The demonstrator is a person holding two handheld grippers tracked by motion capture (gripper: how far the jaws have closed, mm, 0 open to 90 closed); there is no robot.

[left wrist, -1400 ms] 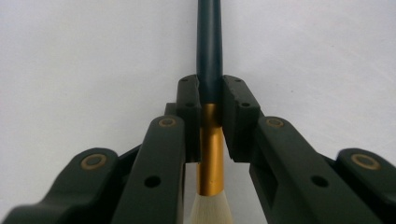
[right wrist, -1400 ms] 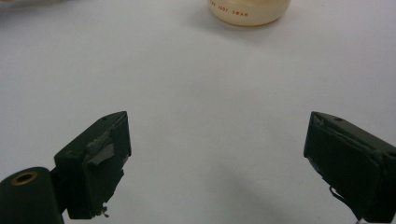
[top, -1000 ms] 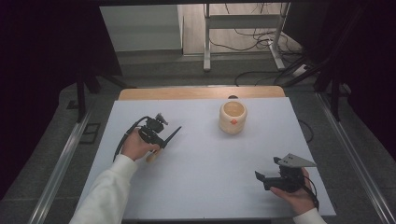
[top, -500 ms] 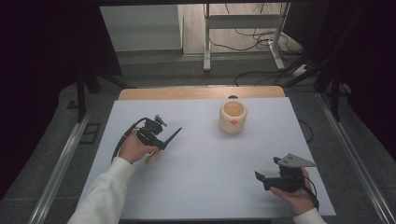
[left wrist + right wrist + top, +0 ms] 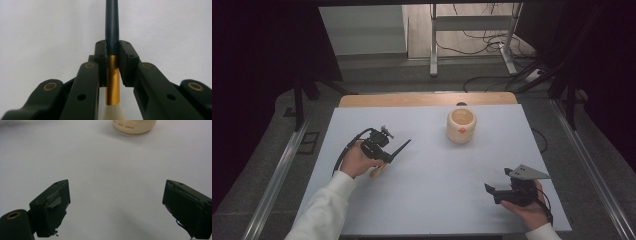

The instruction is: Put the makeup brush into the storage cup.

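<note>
Left gripper (image 5: 388, 151), toward the table's (image 5: 437, 210) left edge, is clamped on a brush (image 5: 111, 37) at its gold ferrule; the dark handle points toward the cream cup (image 5: 461, 125) near the far edge. Right gripper (image 5: 495, 191), near the front right corner, is spread wide, holding nothing.

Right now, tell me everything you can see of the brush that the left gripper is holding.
The brush has a dark, round handle, a shiny gold ferrule and pale, soft-looking bristles. The left gripper is shut on it, its pads clamping where handle meets ferrule. In the high view the handle points toward the cream cup, apart from it, and the bristle end shows beside the person's left hand, low over the white table.
</note>
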